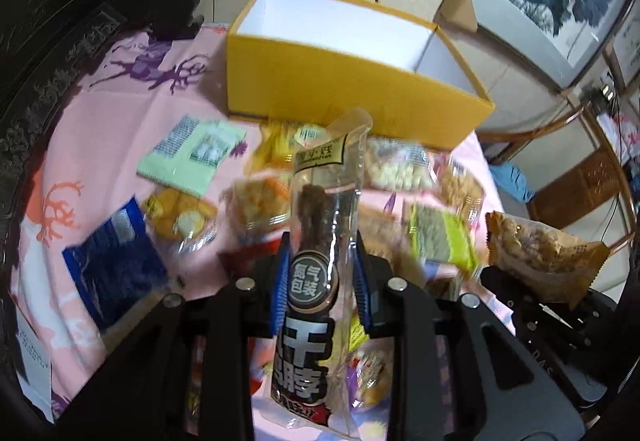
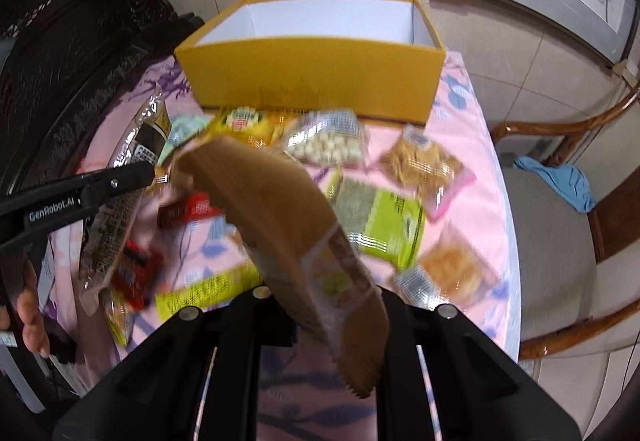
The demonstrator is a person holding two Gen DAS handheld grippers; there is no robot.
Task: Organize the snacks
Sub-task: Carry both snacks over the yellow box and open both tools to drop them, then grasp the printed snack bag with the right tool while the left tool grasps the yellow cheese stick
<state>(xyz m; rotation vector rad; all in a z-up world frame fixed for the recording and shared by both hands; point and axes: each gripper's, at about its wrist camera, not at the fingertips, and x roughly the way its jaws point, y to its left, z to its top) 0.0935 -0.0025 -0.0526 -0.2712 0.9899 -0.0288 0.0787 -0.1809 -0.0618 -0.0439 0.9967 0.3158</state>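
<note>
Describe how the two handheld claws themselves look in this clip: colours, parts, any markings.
Both are matte black plastic frames with silver round bolt heads. The left claw has ribbed blue pads on its fingers. Seen from the right wrist, it carries white "GenRobot.AI" lettering on its side. The right claw shows thin pale strips along its frame; its pads are hidden.

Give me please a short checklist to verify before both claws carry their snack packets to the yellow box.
1. Left claw shut on the clear jerky packet: ok, the blue pads press on both its sides.
2. Right claw shut on the brown packet: ok, it hangs clamped between the fingers.
3. Both packets lifted clear of the loose snacks on the pink cloth: ok.
4. Yellow box open at the top: ok, no lid.
5. Room inside the box: ok for the white walls that show; the floor is hidden, cannot tell.
6. The two claws apart from each other: ok.
</note>
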